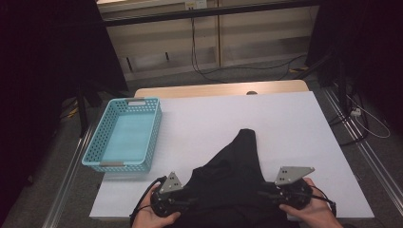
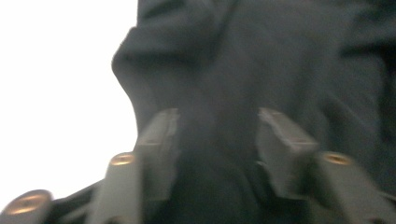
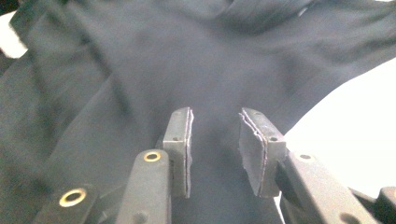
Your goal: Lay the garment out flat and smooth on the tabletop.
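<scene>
A black garment (image 1: 237,166) lies crumpled on the white table top (image 1: 285,123), hanging over the front edge. My left gripper (image 1: 192,202) sits at its left side, held in a hand. In the left gripper view the gripper (image 2: 217,119) is open, its jaws spread over the dark cloth (image 2: 261,56). My right gripper (image 1: 260,193) sits at the garment's right side. In the right gripper view that gripper (image 3: 215,116) is open too, just above the black fabric (image 3: 140,60), with nothing pinched between the pads.
A light blue perforated basket (image 1: 124,134) stands empty at the table's left edge. Behind the table are a wooden strip (image 1: 223,89), cables on the floor and dark stands on both sides.
</scene>
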{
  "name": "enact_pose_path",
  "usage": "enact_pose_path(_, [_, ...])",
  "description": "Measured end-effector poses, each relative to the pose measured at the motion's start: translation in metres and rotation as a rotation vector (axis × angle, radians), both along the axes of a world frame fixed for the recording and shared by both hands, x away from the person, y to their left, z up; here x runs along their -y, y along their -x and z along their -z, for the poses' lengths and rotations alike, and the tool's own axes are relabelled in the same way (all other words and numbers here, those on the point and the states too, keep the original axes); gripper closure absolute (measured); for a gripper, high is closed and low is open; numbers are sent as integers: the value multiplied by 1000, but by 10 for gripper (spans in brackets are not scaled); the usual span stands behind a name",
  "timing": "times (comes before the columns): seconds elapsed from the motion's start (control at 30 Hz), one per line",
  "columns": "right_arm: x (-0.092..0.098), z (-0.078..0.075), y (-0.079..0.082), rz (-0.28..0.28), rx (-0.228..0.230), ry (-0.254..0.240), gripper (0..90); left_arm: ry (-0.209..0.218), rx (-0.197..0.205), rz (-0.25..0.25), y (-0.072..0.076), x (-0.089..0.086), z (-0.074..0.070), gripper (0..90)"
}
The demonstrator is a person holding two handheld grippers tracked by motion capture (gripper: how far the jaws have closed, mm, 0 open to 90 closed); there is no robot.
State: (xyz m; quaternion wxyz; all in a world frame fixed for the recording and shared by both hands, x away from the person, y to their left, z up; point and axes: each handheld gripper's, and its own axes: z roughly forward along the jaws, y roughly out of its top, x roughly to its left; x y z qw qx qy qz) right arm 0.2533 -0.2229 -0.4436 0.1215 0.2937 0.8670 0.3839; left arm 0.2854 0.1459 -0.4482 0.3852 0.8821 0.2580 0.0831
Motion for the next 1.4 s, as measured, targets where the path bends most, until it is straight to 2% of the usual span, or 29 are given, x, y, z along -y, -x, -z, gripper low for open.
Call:
enact_pose_path(0.03, [-1,-1,-5,5,11,-9,649,0,22,-5,-4,1,0,417])
enact_pose_path(0.1, [-5,-1,-16,10,30,-16,644,10,29,-22,-13,5,2,355])
enact_pose_path(0.17, [-11,0,-29,6,39,-18,645,22,11,-42,-22,9,4,297])
enact_pose_path(0.23, [-19,2,-41,3,51,-15,656,24,21,-49,-26,11,4,243])
enact_pose_path(0.33, [-32,6,-55,-13,78,-3,665,44,32,-52,-25,7,4,239])
enact_pose_path(0.47, [-47,10,-67,-26,104,19,633,43,48,-52,-22,6,3,240])
enact_pose_path(0.6, [-58,15,-72,-51,93,27,587,39,42,-39,-20,9,5,240])
enact_pose_path(0.7, [-63,16,-76,-64,96,29,595,24,48,-33,-20,10,6,240])
enact_pose_path(0.83, [-71,15,-82,-66,109,16,642,9,56,-37,-21,9,6,240])
enact_pose_path(0.97, [-78,14,-89,-62,126,4,723,15,53,-31,-21,9,7,240])
enact_pose_path(1.13, [-86,15,-98,-66,103,8,836,13,62,-30,-20,8,7,239])
enact_pose_path(1.27, [-89,12,-105,-61,112,0,853,2,61,-27,-20,9,7,242])
enact_pose_path(1.4, [-91,4,-115,-36,128,-17,853,0,54,-17,-20,9,8,293])
